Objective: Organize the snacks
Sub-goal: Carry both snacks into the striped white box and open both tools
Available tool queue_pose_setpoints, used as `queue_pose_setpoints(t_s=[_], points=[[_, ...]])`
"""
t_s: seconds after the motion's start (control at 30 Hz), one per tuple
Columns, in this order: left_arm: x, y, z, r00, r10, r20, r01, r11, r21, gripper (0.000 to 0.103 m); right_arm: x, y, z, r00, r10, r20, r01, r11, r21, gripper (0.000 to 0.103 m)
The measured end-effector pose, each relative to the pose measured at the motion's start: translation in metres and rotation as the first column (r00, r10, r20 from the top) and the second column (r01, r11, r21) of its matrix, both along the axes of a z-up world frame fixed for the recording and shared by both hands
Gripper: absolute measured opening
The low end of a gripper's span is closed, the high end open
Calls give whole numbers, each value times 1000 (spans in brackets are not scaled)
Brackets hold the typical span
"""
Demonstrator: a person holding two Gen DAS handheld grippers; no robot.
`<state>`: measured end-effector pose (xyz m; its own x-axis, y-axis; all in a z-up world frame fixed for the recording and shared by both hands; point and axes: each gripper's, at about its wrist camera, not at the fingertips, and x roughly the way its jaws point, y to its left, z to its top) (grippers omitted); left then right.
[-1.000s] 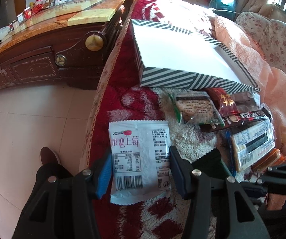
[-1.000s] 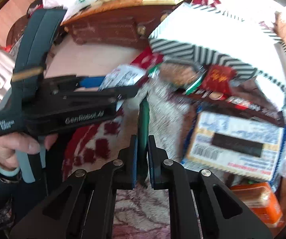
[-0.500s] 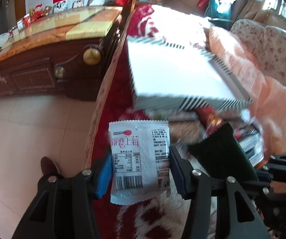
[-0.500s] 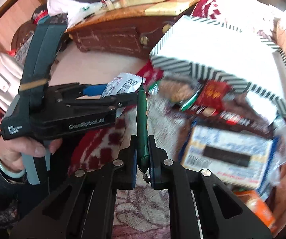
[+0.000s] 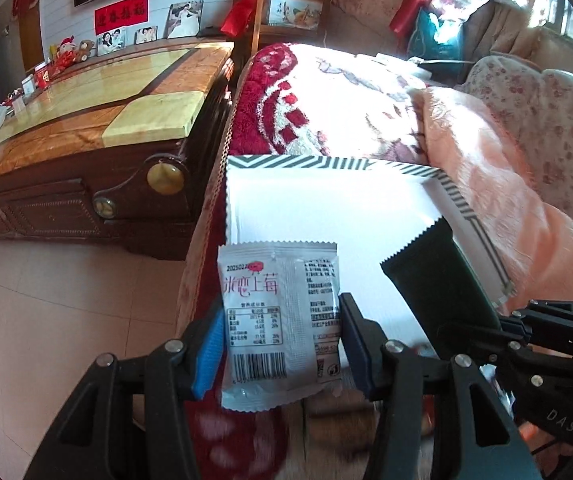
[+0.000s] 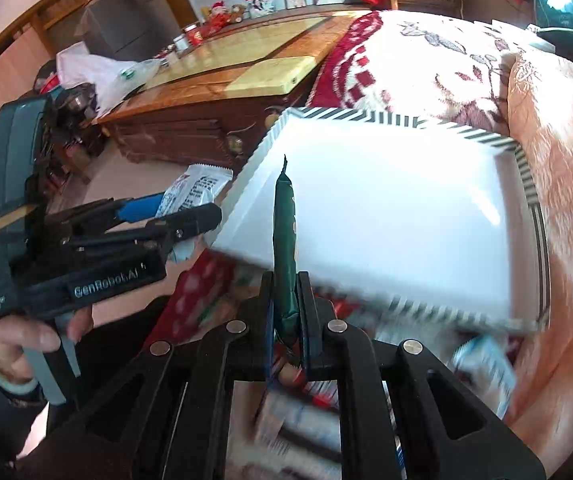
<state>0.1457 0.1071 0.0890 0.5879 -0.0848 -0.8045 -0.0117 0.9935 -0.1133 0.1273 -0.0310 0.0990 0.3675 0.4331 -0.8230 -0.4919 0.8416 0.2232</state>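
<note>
White snack packet (image 5: 280,320): thin plastic film, slight sheen, crimped serrated ends, printed.
Dark green packet (image 6: 285,256): glossy film, crinkled; reads matt dark in left wrist view.
Box (image 6: 386,216): white cardboard, smooth, bright glare inside; striped printed paper rim.
Left gripper (image 5: 280,344): matt black plastic, metal rivets, blue pad on one finger.
Right gripper (image 6: 286,320): same matt black plastic, metal rivets.
Blanket (image 5: 286,104): red-and-white plush, rough pile.
Peach cover (image 5: 498,184): soft crinkled cloth.
Cabinet (image 5: 86,160): dark varnished wood, polished glossy top.
Floor (image 5: 46,300): smooth tile.
</note>
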Motion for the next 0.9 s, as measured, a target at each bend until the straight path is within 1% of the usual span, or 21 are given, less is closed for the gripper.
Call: queue_pose_setpoints(t_s=[0.07, 0.23, 0.4, 0.47, 0.5, 0.53, 0.57, 0.6, 0.67, 0.7, 0.77, 0.8, 0.83, 0.87, 0.9], points=[[12, -1, -7, 1000, 6, -14, -6, 1000, 12, 56, 12, 3, -8, 1000, -13, -1, 13, 1000, -7, 9], [36, -7, -29, 998, 23, -52, -22, 999, 31, 56, 45, 6, -26, 998, -61, -31, 63, 997, 49, 8], [47, -11, -45, 996, 41, -84, -36, 998, 58, 57, 65, 9, -57, 989, -72, -132, 85, 992, 98, 9], [48, -13, -48, 995, 40, -86, -34, 996, 77, 59, 65, 12, -68, 988, -63, -140, 77, 992, 97, 9], [48, -14, -48, 996, 37, -84, -30, 996, 80, 67, 64, 13, -71, 989, -70, -128, 81, 994, 78, 10], [47, -14, -47, 996, 37, -81, -30, 996, 83, 71, 63, 15, -71, 990, -83, -113, 89, 995, 49, 11], [48, -14, -47, 996, 34, -82, -27, 997, 78, 72, 64, 15, -72, 990, -90, -107, 94, 995, 31, 17], [47, -14, -47, 996, 26, -86, -21, 998, 63, 76, 65, 14, -72, 989, -99, -108, 100, 995, 9, 23], [45, -14, -44, 996, 26, -91, -22, 999, 43, 79, 67, 9, -69, 986, -131, -101, 129, 991, -34, 29], [43, -15, -41, 995, 32, -92, -29, 999, 39, 80, 65, 4, -63, 986, -145, -80, 142, 989, -43, 29], [37, -14, -34, 995, 41, -87, -39, 999, 26, 83, 58, -4, -49, 987, -154, -44, 153, 988, -36, 29], [33, -12, -30, 995, 45, -89, -44, 999, 14, 89, 52, -9, -41, 988, -154, -28, 154, 988, -26, 29], [27, -10, -27, 993, 66, -96, -64, 998, 18, 95, 47, -13, -35, 988, -152, -23, 152, 988, -15, 30], [22, -8, -25, 992, 83, -97, -81, 996, 22, 96, 40, -17, -29, 989, -149, -22, 149, 989, -3, 34], [14, -5, -22, 992, 93, -89, -92, 996, 14, 96, 31, -22, -24, 989, -147, -22, 147, 989, 11, 40]])
